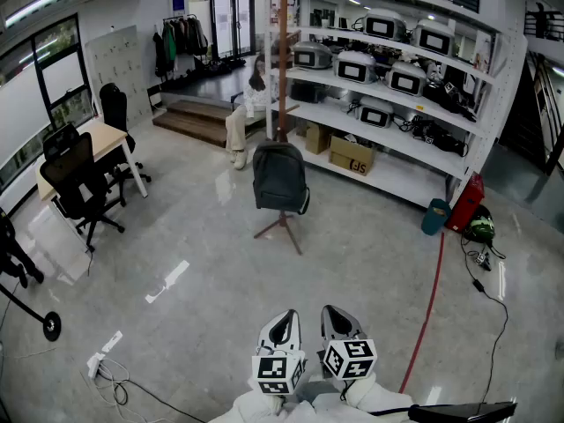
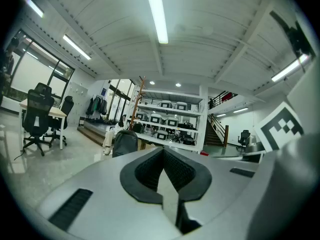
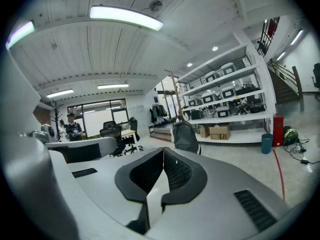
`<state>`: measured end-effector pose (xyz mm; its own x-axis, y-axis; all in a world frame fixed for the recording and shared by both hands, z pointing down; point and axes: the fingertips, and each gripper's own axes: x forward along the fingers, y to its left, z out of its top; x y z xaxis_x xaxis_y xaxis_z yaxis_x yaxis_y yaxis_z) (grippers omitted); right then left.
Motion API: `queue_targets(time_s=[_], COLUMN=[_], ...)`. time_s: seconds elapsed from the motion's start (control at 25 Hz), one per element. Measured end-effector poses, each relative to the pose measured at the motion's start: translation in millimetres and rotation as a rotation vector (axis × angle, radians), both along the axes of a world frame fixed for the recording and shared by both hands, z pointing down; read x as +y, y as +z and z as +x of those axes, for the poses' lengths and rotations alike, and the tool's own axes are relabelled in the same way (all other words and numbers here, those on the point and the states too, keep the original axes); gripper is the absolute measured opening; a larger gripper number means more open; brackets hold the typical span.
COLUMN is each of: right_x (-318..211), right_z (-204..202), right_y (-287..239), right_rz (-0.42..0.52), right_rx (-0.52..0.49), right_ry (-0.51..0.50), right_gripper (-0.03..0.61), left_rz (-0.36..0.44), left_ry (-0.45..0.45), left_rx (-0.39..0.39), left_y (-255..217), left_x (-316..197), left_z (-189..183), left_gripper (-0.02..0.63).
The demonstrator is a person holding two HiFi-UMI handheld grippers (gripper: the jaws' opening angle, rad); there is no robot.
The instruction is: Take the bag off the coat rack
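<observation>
The dark grey fabric backpack (image 1: 280, 177) hangs on the tall wooden coat rack (image 1: 283, 60) at upper centre, well apart from you. With nothing in reach, your left gripper (image 1: 283, 320) and right gripper (image 1: 337, 314), bottom centre, have jaws pressed together, empty.

A dark grey bag (image 1: 280, 178) hangs upright, low on the wooden coat rack (image 1: 283, 60).
</observation>
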<state>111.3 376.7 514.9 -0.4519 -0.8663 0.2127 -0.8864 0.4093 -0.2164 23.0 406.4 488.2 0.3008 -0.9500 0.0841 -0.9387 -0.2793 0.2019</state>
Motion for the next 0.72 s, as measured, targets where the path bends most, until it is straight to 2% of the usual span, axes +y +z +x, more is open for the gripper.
queue_targets(time_s=[0.72], right_x=[-97], right_z=[-6], right_y=[4], right_rz=[-0.003], right_rx=[-0.010], right_ry=[-0.048], right_gripper=[0.012], left_rz=[-0.025], left_ry=[-0.047], left_rx=[-0.022], left_y=[7], left_x=[-87], left_z=[-10], left_gripper=[0.002])
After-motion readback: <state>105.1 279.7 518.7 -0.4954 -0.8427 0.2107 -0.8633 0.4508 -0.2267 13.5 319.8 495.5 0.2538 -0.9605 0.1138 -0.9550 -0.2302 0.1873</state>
